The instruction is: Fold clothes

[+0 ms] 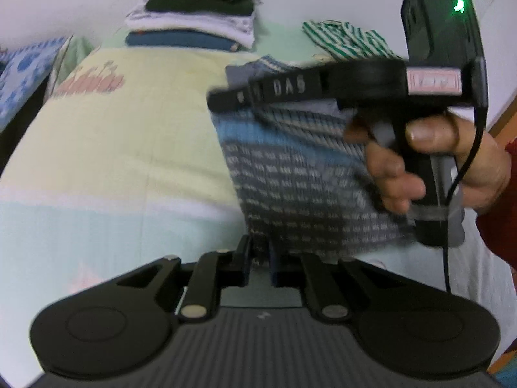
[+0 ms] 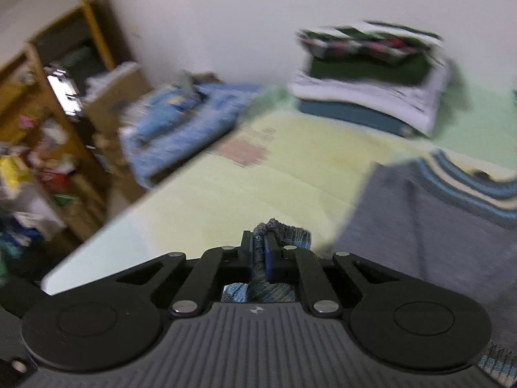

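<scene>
The left hand-held gripper [image 1: 260, 260] is closed on the lower edge of a grey and blue knitted garment [image 1: 290, 174], and the fabric is pinched between its two fingers. The garment hangs up from this grip and spreads toward the right side of the left wrist view, above the bed [image 1: 113, 135]. The right hand-held gripper [image 2: 258, 252] is also closed on the same garment [image 2: 420, 226]; a bunched fold of the striped knit stands up between its narrow jaws, and more of the cloth shows below them. In the left wrist view this right gripper [image 1: 226, 97] appears from the side, held by a hand [image 1: 436, 168] with a red sleeve [image 1: 497, 213], and it reaches across the upper part of the garment.

The bed is covered with a pale yellow and light green sheet. At its far end a stack of folded clothes [image 1: 194, 13] lies: a blue piece at the bottom, white ones above it, a dark green one, and a checked one on top. Near this stack, to the right, a green and white striped garment [image 1: 345, 40] lies unfolded. At the left of the bed there is a blue patterned pillow [image 2: 181, 123], and beyond it a wooden shelf [image 2: 48, 113] full of small things, which are too blurred to name.
</scene>
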Motion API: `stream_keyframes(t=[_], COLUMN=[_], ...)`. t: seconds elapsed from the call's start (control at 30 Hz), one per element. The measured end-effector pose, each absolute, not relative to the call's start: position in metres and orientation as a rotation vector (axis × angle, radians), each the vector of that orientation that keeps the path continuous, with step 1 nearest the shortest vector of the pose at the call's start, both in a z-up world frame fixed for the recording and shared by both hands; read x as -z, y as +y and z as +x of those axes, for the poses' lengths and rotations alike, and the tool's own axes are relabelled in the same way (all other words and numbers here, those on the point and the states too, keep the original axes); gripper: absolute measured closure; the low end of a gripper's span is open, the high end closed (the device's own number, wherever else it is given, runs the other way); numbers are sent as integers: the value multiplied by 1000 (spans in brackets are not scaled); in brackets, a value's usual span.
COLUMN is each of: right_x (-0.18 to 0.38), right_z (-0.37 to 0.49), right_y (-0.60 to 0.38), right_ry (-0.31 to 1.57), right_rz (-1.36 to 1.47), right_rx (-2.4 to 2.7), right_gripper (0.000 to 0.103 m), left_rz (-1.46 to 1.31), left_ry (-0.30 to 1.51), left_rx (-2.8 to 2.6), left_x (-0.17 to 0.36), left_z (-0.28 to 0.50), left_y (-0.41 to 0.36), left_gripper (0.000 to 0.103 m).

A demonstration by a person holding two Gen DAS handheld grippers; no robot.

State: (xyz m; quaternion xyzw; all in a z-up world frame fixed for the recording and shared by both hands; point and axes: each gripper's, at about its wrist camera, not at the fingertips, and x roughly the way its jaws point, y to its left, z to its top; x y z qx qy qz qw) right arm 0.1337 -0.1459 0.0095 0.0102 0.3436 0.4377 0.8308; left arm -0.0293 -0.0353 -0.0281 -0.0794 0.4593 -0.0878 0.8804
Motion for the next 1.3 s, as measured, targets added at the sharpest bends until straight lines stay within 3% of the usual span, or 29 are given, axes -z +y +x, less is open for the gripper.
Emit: stream_keyframes(t=[0.1,0.2,0.23,0.27,0.3,0.37,0.43,0.5,0.67,0.77,0.83,0.9,1.0,1.03,1.1,1.23,1.3], right_x=[7,10,6,-2,-12,-30,-38,-39,-23,-12,-6,0,10,13,10,-14,-13], right_z=[137,142,142,141,137,127,115,107,82,71,68,70,78,81,80,64,70], right_y=[-131,-140,-146,-157,-170,-204,-239,-278,-344,-358,-358,-351,-340,-339,-339,-347,-346], right_ry=[751,756,747,726,698,641,630,653,727,752,771,780,792,809,776,612,614], right_rz=[-106,-50,-14,26,62,114,139,183,245,298,318,315,312,314,310,381,401], right_rx=[-862,-828,-813,-789,-763,-718,-653,-567,-365,-327,-346,-355,-339,-335,-339,-409,-392], right_gripper=[95,95,92,81,73,73,70,64,62,54,51,48,53,59,88,89,89], left_rz=[-173,-157,-154,-150,-142,-114,-123,-145,-178,-183,-157,-108,-53,-46,-50,-173,-200], left_ry=[970,972,973,973,967,934,917,909,945,977,958,922,909,911,903,863,879], left_rx=[181,205,215,226,231,220,220,243,303,329,344,352,347,350,371,497,511], left_x=[33,29,28,27,25,19,13,9,25,37,34,26,21,20,17,4,10], left_z=[-24,-16,-15,-15,-14,-16,-13,-3,52,78,84,83,86,86,84,79,86], left_y=[-36,-36,-35,-33,-31,-24,-11,1,6,-6,-16,-25,-36,-38,-40,-34,-34], left_gripper=[97,97,97,95,87,75,73,62,53,51,63,84,96,97,99,99,99])
